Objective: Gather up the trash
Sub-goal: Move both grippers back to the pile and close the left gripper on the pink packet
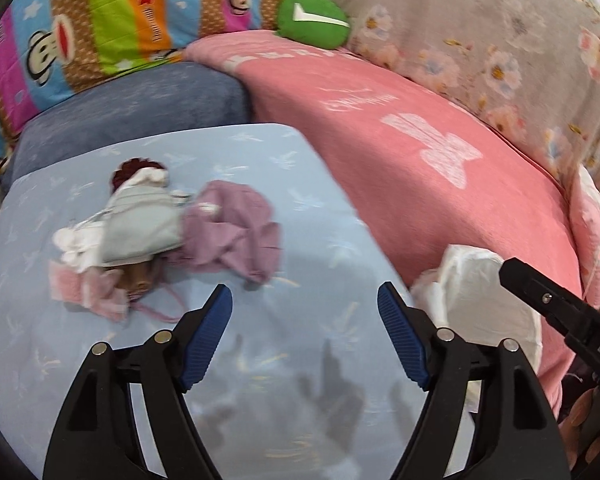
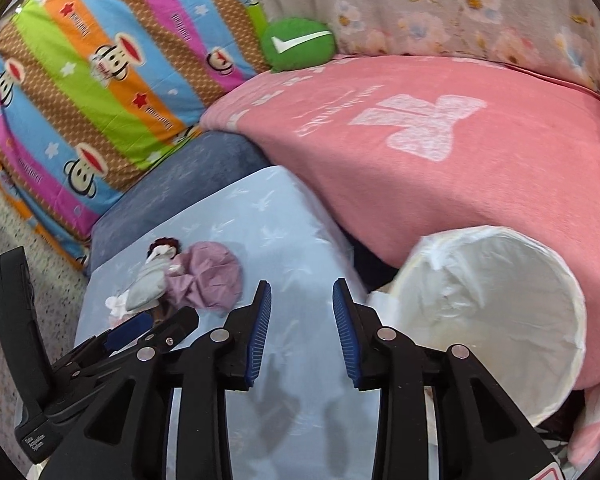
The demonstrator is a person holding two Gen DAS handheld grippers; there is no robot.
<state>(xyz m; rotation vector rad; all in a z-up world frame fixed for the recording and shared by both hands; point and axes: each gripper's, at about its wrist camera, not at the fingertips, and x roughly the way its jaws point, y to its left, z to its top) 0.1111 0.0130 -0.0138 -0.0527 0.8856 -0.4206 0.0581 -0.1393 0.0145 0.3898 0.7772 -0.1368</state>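
Pink blanket (image 1: 420,152), mauve wrapper (image 1: 232,228)

Pink blanket (image 2: 440,184) over sofa, blue cushion (image 2: 180,196) beside, speckled floor (image 2: 28,248) at left.
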